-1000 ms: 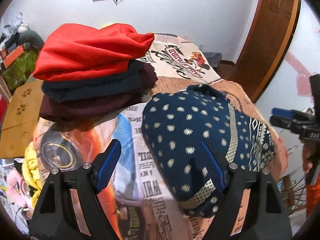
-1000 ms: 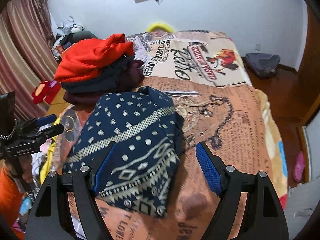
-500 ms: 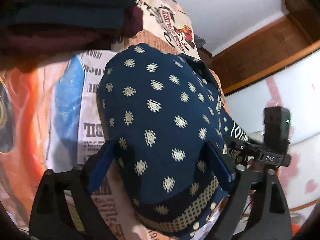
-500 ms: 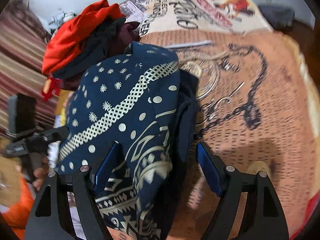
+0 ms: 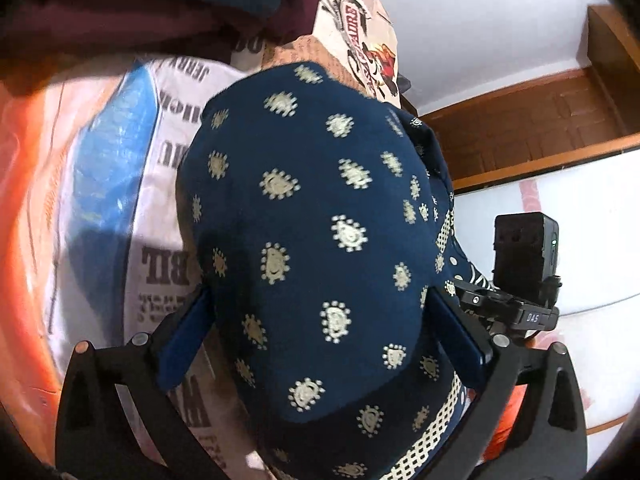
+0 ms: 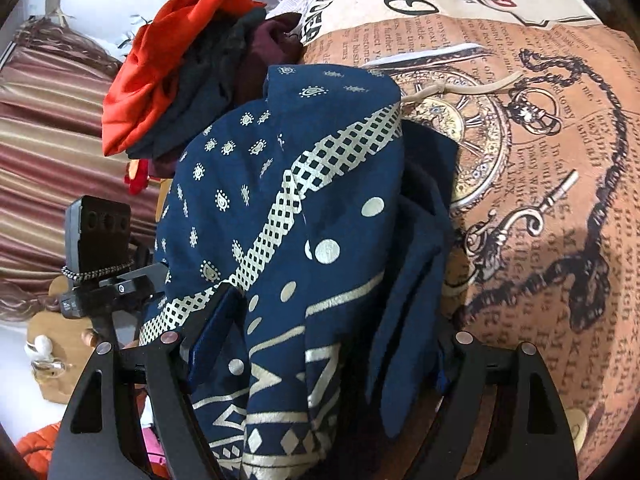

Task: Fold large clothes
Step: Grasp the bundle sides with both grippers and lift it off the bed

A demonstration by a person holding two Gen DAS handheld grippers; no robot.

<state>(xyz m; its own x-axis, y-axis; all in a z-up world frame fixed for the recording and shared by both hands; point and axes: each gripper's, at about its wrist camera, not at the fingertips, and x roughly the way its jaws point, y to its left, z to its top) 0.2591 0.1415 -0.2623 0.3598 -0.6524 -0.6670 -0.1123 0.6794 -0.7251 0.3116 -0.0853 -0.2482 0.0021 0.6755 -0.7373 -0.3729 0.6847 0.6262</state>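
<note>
A folded navy garment (image 5: 312, 208) with cream dots and a checkered band lies as a rounded bundle on the printed bedspread (image 5: 168, 160). My left gripper (image 5: 320, 300) points down over one end of it. Its jaws are opening, and the bundle fills the gap between the blue pads (image 5: 184, 340) without being squeezed. From the other end, my right gripper (image 6: 332, 320) stands wide over the same garment (image 6: 320, 184). Its left pad (image 6: 216, 336) lies against the cloth and its right finger is hidden behind a dark fold.
A stack of folded clothes (image 6: 168, 80), red on top of dark ones, sits just beyond the garment. The bedspread (image 6: 540, 160) stretches to the right. A wooden door (image 5: 520, 132) and white wall lie past the bed. A striped curtain (image 6: 48, 152) hangs on the left.
Both grippers have dropped and tilted down onto the navy garment, which now sits between their fingers. The left jaws have spread wider.
</note>
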